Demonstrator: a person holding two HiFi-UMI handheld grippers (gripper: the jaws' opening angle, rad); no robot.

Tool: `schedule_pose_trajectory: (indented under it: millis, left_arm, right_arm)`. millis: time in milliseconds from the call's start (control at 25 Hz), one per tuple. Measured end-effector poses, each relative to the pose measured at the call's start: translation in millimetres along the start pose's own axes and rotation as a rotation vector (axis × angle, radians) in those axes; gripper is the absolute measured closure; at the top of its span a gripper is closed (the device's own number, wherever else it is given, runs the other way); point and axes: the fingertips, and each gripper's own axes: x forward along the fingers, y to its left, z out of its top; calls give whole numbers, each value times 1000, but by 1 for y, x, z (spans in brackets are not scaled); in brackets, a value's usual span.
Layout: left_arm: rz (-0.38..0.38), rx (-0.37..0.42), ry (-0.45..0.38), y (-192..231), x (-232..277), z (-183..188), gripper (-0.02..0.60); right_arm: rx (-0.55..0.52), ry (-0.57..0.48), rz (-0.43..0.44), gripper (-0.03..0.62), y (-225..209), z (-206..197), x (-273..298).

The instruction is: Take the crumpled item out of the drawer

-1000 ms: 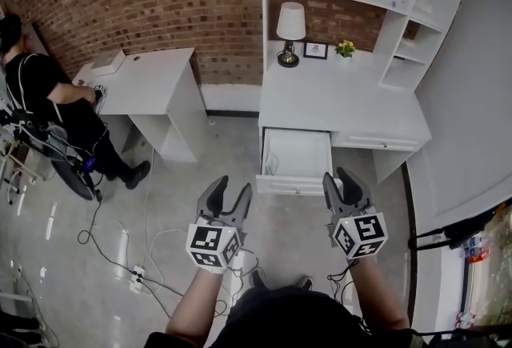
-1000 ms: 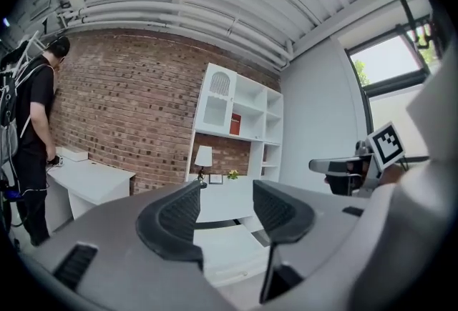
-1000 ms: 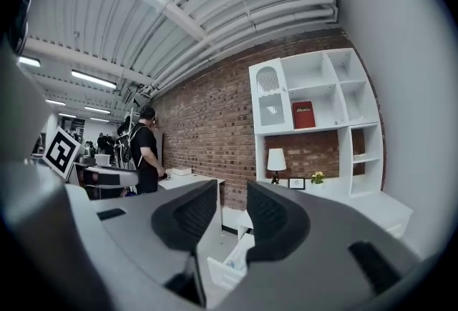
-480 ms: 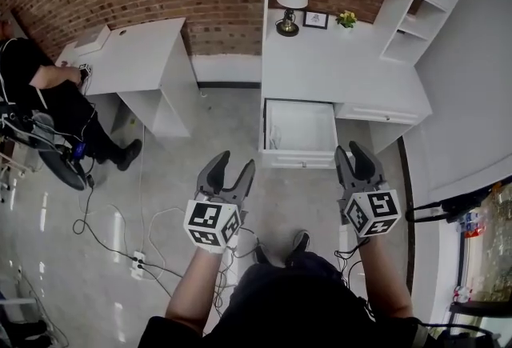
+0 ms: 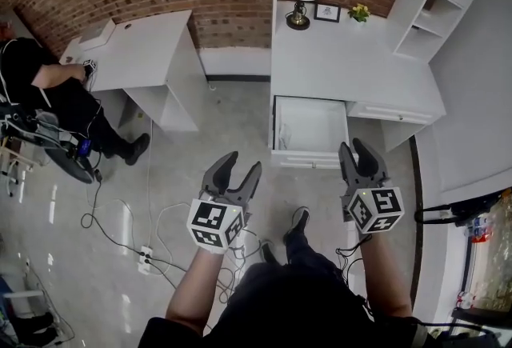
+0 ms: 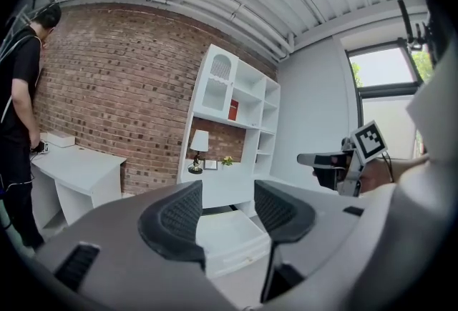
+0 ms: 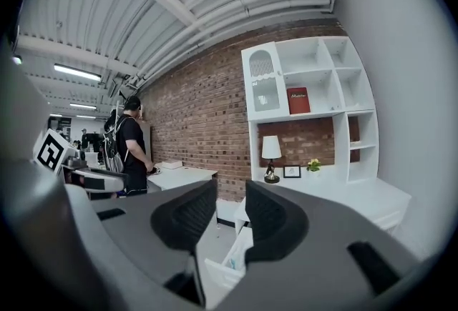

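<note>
Crumpled pale item [image 7: 233, 259] seems to lie by the left wall of the open white drawer [image 5: 316, 126], ahead of and below both jaws; its long axis is unclear. The left gripper [image 5: 245, 160] and the right gripper [image 5: 353, 145] are empty and wide open. The right one is nearer to the drawer.

No legible text; red book [image 7: 298, 100] print blurred.

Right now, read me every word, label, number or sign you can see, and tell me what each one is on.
Nothing here can be read as text.
Red box: white lettering on its front, too small and blurred to read.
Framed picture: too small to tell whether it carries any print.
Left gripper and right gripper: black-and-white square markers only, no words or numbers.
</note>
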Motion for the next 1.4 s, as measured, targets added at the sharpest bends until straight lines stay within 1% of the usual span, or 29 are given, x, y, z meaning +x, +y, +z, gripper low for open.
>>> schedule_pose_trajectory:
  millis: [240,400,640,760,920,1080,1200,1320,1400]
  left_arm:
    - [69,2,-6,17,26,5,359]
    - [85,-4,33,22,62,-2,359]
    - [102,-48,95,22,126,-14,362]
    - [118,-45,122,23,155,-15,362]
    - [141,-34,130,31,185,-4,364]
    - [123,-19,155,38,206,1,370]
    - [104,-9,185,50,219,0,374]
    - [72,22,241,68,233,-15,379]
    - [26,40,290,79,248,-33,382]
  right_arm:
    - [37,0,37,473,-18,-11,37]
    - [54,29,71,471,-35,-24,71]
    - [93,97,125,473,-72,-57,122]
    - [120,137,156,474,-90,-72,146]
    - [126,184,200,476,-102,-84,173]
    - [107,203,231,476,-105,-81,197]
    - [99,203,232,477,-107,-72,214]
    - [108,211,211,477,-105,-73,227]
    - [119,220,180,477,-106,-80,234]
